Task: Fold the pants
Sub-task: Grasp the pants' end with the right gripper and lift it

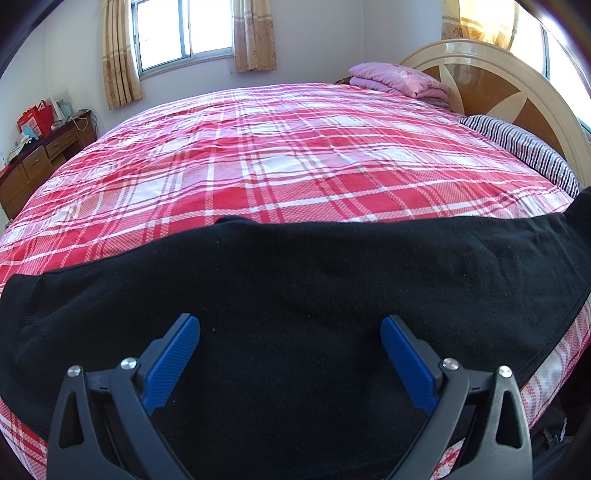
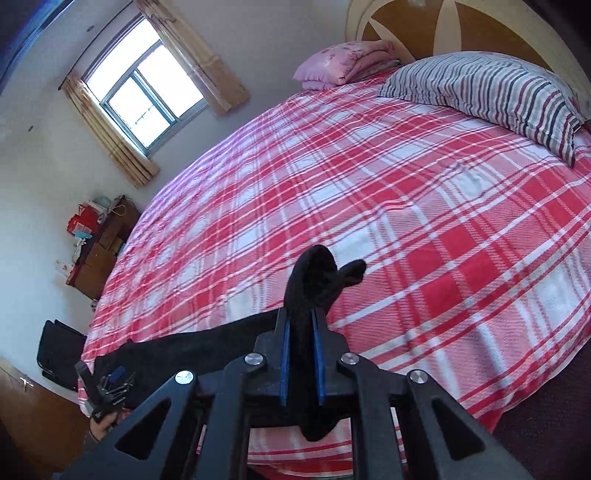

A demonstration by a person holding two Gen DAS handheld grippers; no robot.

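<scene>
Black pants [image 1: 295, 295] lie spread across the near edge of the bed, over the red plaid sheet [image 1: 280, 155]. My left gripper [image 1: 290, 328] hovers just above the black fabric with its blue pads wide apart and nothing between them. In the right wrist view my right gripper [image 2: 301, 317] is shut on a bunched fold of the pants [image 2: 317, 280], which sticks up past the fingertips, lifted off the plaid sheet [image 2: 388, 206]. The rest of the pants [image 2: 192, 343] trails left toward the left gripper [image 2: 110, 384], held in a hand low at the left.
A striped pillow [image 2: 491, 92] and a folded pink blanket [image 2: 343, 62] lie by the wooden headboard [image 1: 498, 88]. A wooden dresser [image 1: 33, 162] with red bags stands by the far wall under a curtained window [image 1: 181, 33]. A dark bag [image 2: 59, 350] sits on the floor.
</scene>
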